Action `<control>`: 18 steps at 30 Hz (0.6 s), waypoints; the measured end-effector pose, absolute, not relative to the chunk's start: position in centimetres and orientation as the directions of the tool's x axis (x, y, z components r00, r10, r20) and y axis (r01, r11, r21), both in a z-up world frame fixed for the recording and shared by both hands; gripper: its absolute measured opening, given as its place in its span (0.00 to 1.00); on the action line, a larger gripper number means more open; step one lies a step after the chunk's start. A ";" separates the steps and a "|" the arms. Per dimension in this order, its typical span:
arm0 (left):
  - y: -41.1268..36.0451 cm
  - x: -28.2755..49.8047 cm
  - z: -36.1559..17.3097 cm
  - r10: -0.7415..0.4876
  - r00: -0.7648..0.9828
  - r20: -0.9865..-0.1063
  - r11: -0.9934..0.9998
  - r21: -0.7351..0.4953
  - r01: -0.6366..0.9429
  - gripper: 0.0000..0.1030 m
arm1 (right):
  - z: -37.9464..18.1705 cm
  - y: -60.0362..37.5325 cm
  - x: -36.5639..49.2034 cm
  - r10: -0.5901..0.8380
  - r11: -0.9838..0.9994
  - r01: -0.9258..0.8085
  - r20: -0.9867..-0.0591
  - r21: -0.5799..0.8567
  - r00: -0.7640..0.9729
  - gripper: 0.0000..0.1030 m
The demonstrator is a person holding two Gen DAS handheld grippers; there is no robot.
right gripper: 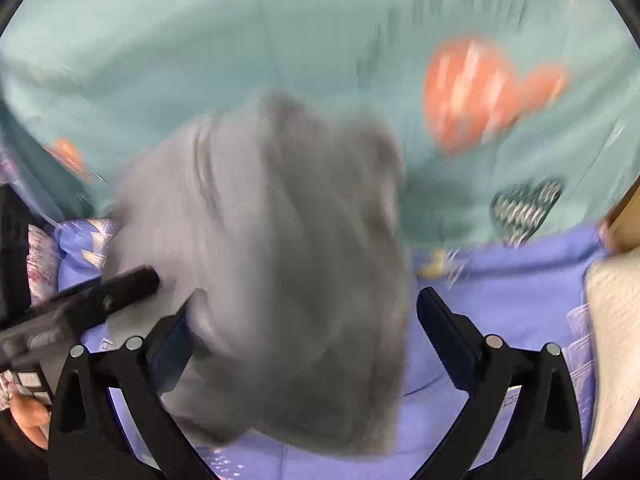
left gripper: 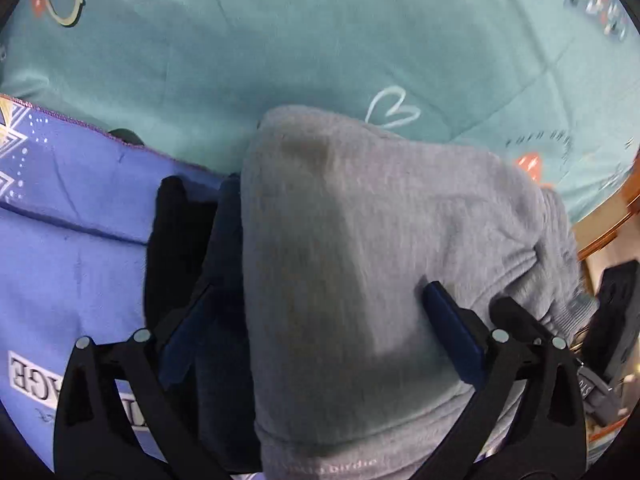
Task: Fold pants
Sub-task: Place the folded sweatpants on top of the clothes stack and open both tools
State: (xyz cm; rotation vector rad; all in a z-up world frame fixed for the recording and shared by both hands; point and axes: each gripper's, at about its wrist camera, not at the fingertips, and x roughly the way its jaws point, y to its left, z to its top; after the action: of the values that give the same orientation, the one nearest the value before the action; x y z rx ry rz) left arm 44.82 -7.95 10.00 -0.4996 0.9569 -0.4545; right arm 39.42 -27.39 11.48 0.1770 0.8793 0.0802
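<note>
The grey sweatpants lie bunched and folded on the bed, filling the middle of the left wrist view. My left gripper is open, its two fingers set wide on either side of the grey fabric, which lies between them. In the right wrist view the same pants appear blurred by motion. My right gripper is open too, with the fabric between its fingers; the left finger touches the cloth, the right finger stands apart from it. The other gripper's finger shows at the left.
A teal bedsheet with heart prints covers the bed. A purple-blue blanket lies at the left, with dark navy and black garments beside the pants. A wooden bed edge is at the right. A white pillow is at the right.
</note>
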 end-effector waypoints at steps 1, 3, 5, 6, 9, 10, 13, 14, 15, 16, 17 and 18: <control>-7.8 44.3 11.0 -0.568 0.517 -0.640 0.805 -0.563 0.188 0.98 | 11.8 -27.8 38.7 0.189 0.972 -0.026 -0.717 0.232 0.670 0.99; -6.5 42.7 13.1 -0.564 0.564 -0.603 0.806 -0.552 0.216 0.98 | 13.2 -28.0 36.1 0.199 0.975 -0.081 -0.639 0.208 0.743 0.99; -4.4 40.6 15.1 -0.585 0.599 -0.547 0.774 -0.597 0.210 0.98 | 15.4 -28.1 32.6 0.178 0.981 -0.108 -0.548 0.158 0.817 0.99; -3.6 39.2 16.1 -0.591 0.614 -0.523 0.759 -0.618 0.204 0.98 | 16.5 -28.3 31.1 0.172 0.983 -0.113 -0.514 0.143 0.841 0.99; -1.2 32.2 18.5 -0.524 0.684 -0.506 0.795 -0.579 0.181 0.98 | 19.5 -29.4 24.6 0.169 0.985 -0.132 -0.438 0.115 0.883 0.99; -0.9 28.7 18.8 -0.498 0.708 -0.501 0.819 -0.540 0.194 0.98 | 20.0 -29.8 21.9 0.177 0.984 -0.147 -0.427 0.102 0.886 0.99; -1.1 19.3 17.2 -0.431 0.742 -0.514 0.884 -0.405 0.234 0.98 | 19.4 -30.4 15.8 0.188 0.982 -0.175 -0.416 0.069 0.890 0.99; -1.2 15.9 15.8 -0.394 0.751 -0.530 0.909 -0.348 0.231 0.98 | 18.6 -30.1 12.8 0.192 0.981 -0.185 -0.418 0.057 0.888 0.99; -1.1 12.5 14.0 -0.368 0.753 -0.545 0.924 -0.305 0.230 0.98 | 17.2 -30.3 10.2 0.193 0.981 -0.190 -0.424 0.049 0.885 0.99; -0.8 10.3 12.5 -0.352 0.753 -0.556 0.933 -0.277 0.231 0.98 | 14.8 -30.8 6.9 0.192 0.981 -0.186 -0.435 0.057 0.880 0.99; -1.1 7.6 10.8 -0.332 0.761 -0.557 0.941 -0.250 0.228 0.98 | 13.1 -30.9 4.9 0.197 0.980 -0.183 -0.445 0.075 0.874 0.99; -1.6 5.3 9.6 -0.315 0.766 -0.561 0.948 -0.232 0.219 0.98 | 10.9 -30.7 2.5 0.201 0.980 -0.178 -0.459 0.093 0.866 0.99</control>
State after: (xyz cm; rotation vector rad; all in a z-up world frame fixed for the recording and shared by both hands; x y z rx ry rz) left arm 5.34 -1.65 9.63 -0.1568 0.6358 -0.2914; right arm 2.50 -30.71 10.88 0.0484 0.4855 0.1981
